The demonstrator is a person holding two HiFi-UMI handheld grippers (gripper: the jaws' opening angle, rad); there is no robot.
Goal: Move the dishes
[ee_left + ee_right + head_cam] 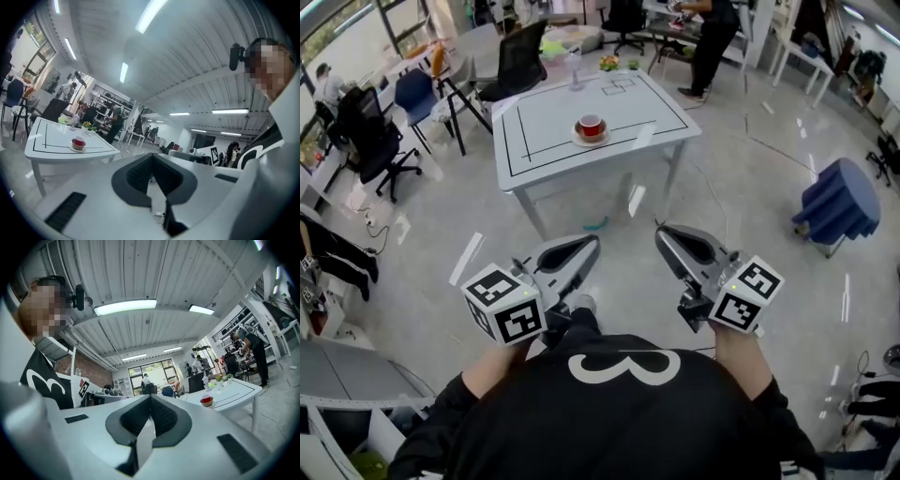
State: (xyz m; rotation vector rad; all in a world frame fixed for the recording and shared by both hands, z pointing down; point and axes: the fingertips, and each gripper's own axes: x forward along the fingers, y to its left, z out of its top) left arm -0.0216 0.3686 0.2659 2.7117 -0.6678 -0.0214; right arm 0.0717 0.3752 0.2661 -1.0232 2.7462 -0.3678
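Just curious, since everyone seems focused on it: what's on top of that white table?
A red cup on a saucer sits near the middle of the white table. At its far edge stand small items, too tiny to identify. The cup hides the saucer's middle.

From the head view, the room is seen from above and steeply downward, with the white table point(548, 141) well ahead. Each gripper view is taken level from just behind the jaws of the left gripper point(587, 244) or the right gripper point(665, 234). The table and its red cup point(592, 125) are shared, far off, by all three views.
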